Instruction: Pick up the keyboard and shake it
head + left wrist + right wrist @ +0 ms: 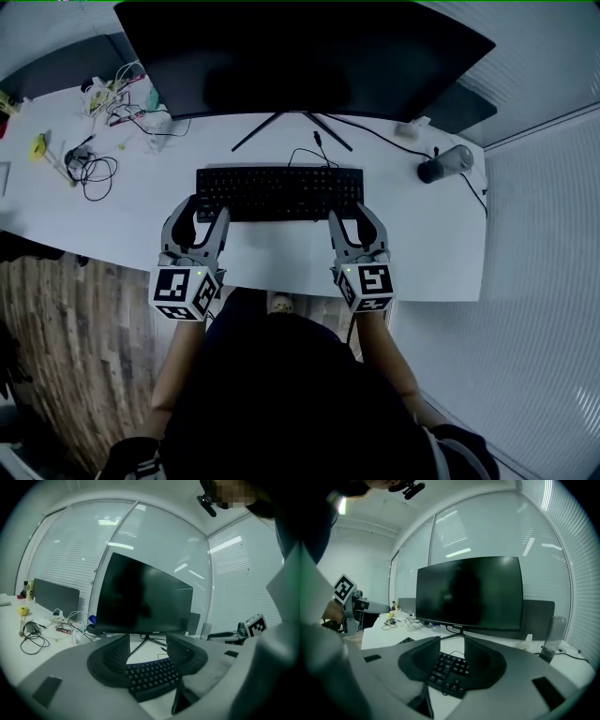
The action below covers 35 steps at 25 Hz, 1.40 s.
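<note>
A black keyboard lies flat on the white desk, in front of the monitor stand. My left gripper hovers at its near left corner and my right gripper at its near right corner. The jaws of each stand side by side and apart. In the left gripper view the keyboard shows in the gap of the left gripper, its sides hidden by the jaws. The right gripper view shows the keyboard's keys in the gap of the right gripper. Neither pair of jaws presses on anything.
A large dark monitor stands behind the keyboard, its stand legs and the keyboard cable just beyond it. Loose cables and small items lie at the desk's left. A grey cylinder lies at the right. The desk's near edge is just behind the grippers.
</note>
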{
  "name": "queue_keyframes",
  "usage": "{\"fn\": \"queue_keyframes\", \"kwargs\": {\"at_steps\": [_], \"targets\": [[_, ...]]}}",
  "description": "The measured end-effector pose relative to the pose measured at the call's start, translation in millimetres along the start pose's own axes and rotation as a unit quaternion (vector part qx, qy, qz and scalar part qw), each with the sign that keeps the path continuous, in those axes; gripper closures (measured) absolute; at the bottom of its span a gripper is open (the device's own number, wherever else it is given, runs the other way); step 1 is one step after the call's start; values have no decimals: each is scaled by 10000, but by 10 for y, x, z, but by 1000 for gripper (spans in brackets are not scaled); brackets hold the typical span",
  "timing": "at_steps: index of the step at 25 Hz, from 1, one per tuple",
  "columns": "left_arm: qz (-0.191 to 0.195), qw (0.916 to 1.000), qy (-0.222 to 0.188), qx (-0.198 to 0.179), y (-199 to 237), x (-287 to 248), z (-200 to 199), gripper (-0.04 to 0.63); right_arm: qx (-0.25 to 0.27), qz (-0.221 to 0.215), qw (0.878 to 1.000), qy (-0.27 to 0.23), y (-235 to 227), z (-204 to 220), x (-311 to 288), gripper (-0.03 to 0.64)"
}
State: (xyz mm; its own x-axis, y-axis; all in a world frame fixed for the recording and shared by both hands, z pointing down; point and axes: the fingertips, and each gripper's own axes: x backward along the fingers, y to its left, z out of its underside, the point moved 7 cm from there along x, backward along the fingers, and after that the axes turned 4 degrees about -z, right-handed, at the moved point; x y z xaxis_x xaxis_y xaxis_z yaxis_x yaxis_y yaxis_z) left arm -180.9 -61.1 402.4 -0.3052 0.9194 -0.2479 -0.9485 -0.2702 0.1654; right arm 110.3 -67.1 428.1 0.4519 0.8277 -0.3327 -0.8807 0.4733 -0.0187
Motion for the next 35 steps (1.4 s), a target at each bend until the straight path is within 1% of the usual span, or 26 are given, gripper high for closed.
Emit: {"fn": "queue_keyframes", "kwargs": {"at_steps": [3,8,10,12,15,18,20,22,24,26,28,30,35], "targets": [[56,9996,287,24,185,-290,109,371,-81,120,9992,361,-90,131,-189,460],[162,9955,936,66,471,-626,373,371,-222,462,9962,701,-201,269,-408,460],[210,9922,1226,50,549,-707,496,370,-278,583,9947,800,-250,293,-466,460],[230,9884,1500,50,627,-765,611,353,-332,704,9925,946,-307,336,-495,460],[187,9823,1863,28,753,-831,747,333,-379,829,9878,1263,-431,425,-531,448],[218,9734,2281,49,842,-883,884,291,-535,924,9823,1539,-608,517,-559,419],[259,9660,2565,220,885,-912,982,261,-649,879,9778,1789,-718,588,-589,396],[258,9590,2795,395,911,-936,1066,242,-766,721,9715,2126,-822,701,-625,368],[256,9537,2958,491,914,-958,1125,218,-977,532,9637,2427,-922,818,-656,340],[248,9488,3082,639,911,-974,1169,207,-1318,367,9551,2626,-997,902,-684,323],[211,9432,3218,796,919,-982,1210,195,-1770,228,9446,2755,-1048,982,-703,310],[182,9384,3351,824,932,-1001,1235,189,-2096,118,9350,2859,-1084,1045,-731,299],[156,9278,3652,746,941,-1038,1259,181,-2341,-126,9234,3038,-1121,1105,-793,288]]}}
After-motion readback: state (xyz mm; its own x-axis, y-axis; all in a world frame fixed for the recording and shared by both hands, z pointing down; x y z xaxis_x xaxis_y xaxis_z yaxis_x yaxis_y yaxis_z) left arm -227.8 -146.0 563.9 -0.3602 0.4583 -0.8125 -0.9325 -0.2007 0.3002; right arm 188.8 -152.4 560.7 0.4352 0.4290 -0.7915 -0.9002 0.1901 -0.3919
